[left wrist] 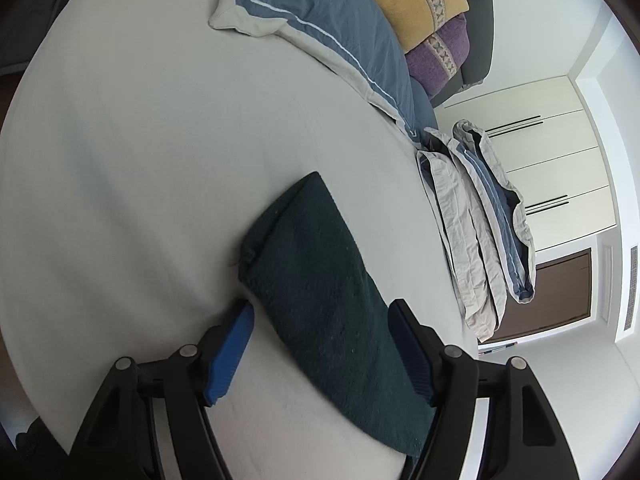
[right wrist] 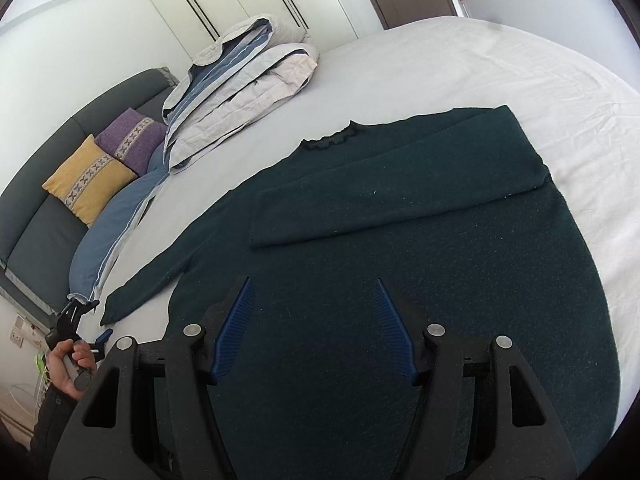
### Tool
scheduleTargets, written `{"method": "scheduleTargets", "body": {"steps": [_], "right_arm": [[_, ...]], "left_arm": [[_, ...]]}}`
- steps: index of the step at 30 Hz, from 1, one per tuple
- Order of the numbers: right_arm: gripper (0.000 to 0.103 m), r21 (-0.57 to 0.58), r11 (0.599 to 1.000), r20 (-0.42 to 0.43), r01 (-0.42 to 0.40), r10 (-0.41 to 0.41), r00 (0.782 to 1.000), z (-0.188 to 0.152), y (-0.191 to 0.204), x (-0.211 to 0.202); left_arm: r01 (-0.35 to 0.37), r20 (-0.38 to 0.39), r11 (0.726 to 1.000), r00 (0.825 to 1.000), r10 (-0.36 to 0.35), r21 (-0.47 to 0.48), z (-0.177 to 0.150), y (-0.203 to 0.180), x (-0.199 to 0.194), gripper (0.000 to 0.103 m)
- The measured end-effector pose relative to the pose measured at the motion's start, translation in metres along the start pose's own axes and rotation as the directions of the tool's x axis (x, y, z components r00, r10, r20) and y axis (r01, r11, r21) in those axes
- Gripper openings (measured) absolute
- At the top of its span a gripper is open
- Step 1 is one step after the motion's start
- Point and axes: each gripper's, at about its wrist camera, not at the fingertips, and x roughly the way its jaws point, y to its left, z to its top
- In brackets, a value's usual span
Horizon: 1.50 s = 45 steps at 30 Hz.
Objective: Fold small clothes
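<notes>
- Left claw (left wrist: 320, 320) stands spread, and we see the unfolded sleeve (left wrist: 316, 292) of the dark green sweater (right wrist: 400, 264) running up between its two blue pads (left wrist: 232, 352); neither pad presses on the cloth, so we hold nothing there.
- Ahead of that claw the sleeve's long axis runs away and slightly to the left, its cuff end lying farthest from us on the white bed (left wrist: 140, 160).
- Right claw (right wrist: 314, 300) is spread too, hovering above the lower body of the sweater, with nothing pinched between its ribbed blue pads.
- From the right claw, the collar (right wrist: 332, 140) lies straight ahead and far, the other sleeve (right wrist: 400, 208) is already folded across the chest just ahead of the tips, and the unfolded sleeve stretches off to the front left.
- At the lower left of the right wrist view we see our left hand (right wrist: 74, 364) with its claw just beside that sleeve's cuff, so we judge the left side is the nearer one for that sleeve.
- We judge the coming move turns on this: the free sleeve lies lengthwise between the left claw's pads, so pinching it and carrying it across toward the body would match the folded one.
- Beyond the sweater, well apart from both claws, sit a folded duvet (right wrist: 240, 96) and a blue pillow (left wrist: 320, 28); they do not seem to be in our way.
</notes>
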Motion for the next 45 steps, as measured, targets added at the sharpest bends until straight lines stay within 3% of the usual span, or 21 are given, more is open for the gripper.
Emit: {"method": "scheduleTargets", "body": {"steps": [2, 4, 7, 10, 12, 14, 15, 17, 21, 24, 25, 27, 28, 29, 31, 32, 37, 39, 41, 45], "right_arm": [[0.06, 0.008, 1.0, -0.001, 0.002, -0.002, 1.0, -0.002, -0.001, -0.003], [0.06, 0.025, 1.0, 0.004, 0.002, -0.002, 1.0, -0.003, -0.006, -0.007], [0.06, 0.044, 0.999, 0.008, 0.003, -0.003, 1.0, -0.004, -0.016, -0.012], [0.06, 0.062, 0.998, 0.014, 0.002, -0.003, 1.0, -0.004, -0.028, -0.014], [0.06, 0.078, 0.997, 0.019, -0.001, -0.001, 1.0, -0.004, -0.039, -0.017], [0.06, 0.098, 0.995, 0.026, -0.005, 0.002, 1.0, -0.005, -0.048, -0.02], [0.06, 0.106, 0.994, 0.03, -0.005, 0.001, 1.0, -0.005, -0.053, -0.021], [0.06, 0.124, 0.992, 0.038, -0.004, -0.001, 0.999, -0.007, -0.062, -0.024], [0.06, 0.176, 0.984, 0.046, 0.003, -0.011, 0.999, -0.009, -0.085, -0.028], [0.06, 0.219, 0.976, 0.049, 0.003, -0.014, 0.999, -0.008, -0.102, -0.029], [0.06, 0.228, 0.974, 0.044, 0.007, -0.017, 0.999, -0.007, -0.106, -0.028], [0.06, 0.237, 0.971, 0.026, 0.012, -0.019, 0.999, -0.003, -0.113, -0.024], [0.06, 0.237, 0.971, 0.019, 0.01, -0.015, 1.0, 0.0, -0.115, -0.021], [0.06, 0.24, 0.971, 0.015, 0.008, -0.012, 1.0, 0.003, -0.116, -0.018], [0.06, 0.245, 0.97, -0.005, -0.009, 0.011, 1.0, 0.011, -0.118, -0.007], [0.06, 0.249, 0.968, -0.013, -0.024, 0.028, 1.0, 0.016, -0.116, 0.0], [0.06, 0.285, 0.945, -0.073, -0.16, 0.188, 0.98, 0.043, -0.092, 0.054], [0.06, 0.286, 0.943, -0.133, -0.172, 0.216, 0.967, 0.052, -0.076, 0.082], [0.06, 0.276, 0.949, -0.207, -0.153, 0.214, 0.955, 0.057, -0.06, 0.112], [0.06, 0.265, 0.955, -0.295, -0.134, 0.212, 0.932, 0.059, -0.033, 0.156]], "left_arm": [[-0.011, -0.013, 1.0, 1.0, 0.011, -0.02, 0.006, 0.001, 0.011, 0.029], [-0.029, -0.018, 0.998, 0.999, 0.028, -0.053, 0.01, 0.006, 0.017, 0.014], [-0.036, 0.005, 0.999, 0.999, 0.036, -0.034, 0.01, 0.002, 0.011, 0.009], [-0.044, 0.041, 0.993, 0.998, 0.039, 0.114, -0.001, -0.035, 0.002, 0.009], [-0.037, 0.044, 0.971, 0.999, 0.027, 0.235, -0.017, -0.069, 0.0, 0.008], [-0.019, 0.031, 0.93, 0.999, 0.008, 0.366, -0.041, -0.11, 0.004, 0.008], [0.002, 0.01, 0.899, 1.0, -0.007, 0.439, -0.059, -0.134, 0.008, 0.008], [0.039, -0.036, 0.804, 0.999, -0.022, 0.593, -0.108, -0.18, 0.015, 0.008], [0.135, -0.145, 0.569, 0.989, -0.029, 0.811, -0.236, -0.249, 0.028, 0.008], [0.19, -0.216, 0.406, 0.976, 0.018, 0.894, -0.33, -0.266, 0.05, 0.009], [0.197, -0.231, 0.361, 0.972, 0.051, 0.911, -0.356, -0.265, 0.06, 0.01], [0.21, -0.254, 0.315, 0.961, 0.106, 0.926, -0.389, -0.257, 0.076, 0.014], [0.207, -0.256, 0.306, 0.958, 0.129, 0.929, -0.398, -0.25, 0.081, 0.023], [0.194, -0.249, 0.302, 0.956, 0.155, 0.933, -0.403, -0.244, 0.086, 0.043], [0.18, -0.239, 0.302, 0.956, 0.169, 0.936, -0.403, -0.233, 0.086, 0.072], [0.179, -0.236, 0.303, 0.958, 0.163, 0.936, -0.399, -0.228, 0.082, 0.079], [0.209, -0.263, 0.327, 0.956, 0.131, 0.922, -0.375, -0.207, 0.053, 0.091], [0.229, -0.286, 0.342, 0.95, 0.125, 0.911, -0.366, -0.198, 0.044, 0.091], [0.231, -0.294, 0.366, 0.948, 0.125, 0.901, -0.356, -0.188, 0.035, 0.091], [0.227, -0.301, 0.441, 0.948, 0.103, 0.868, -0.33, -0.171, 0.02, 0.091]]}}
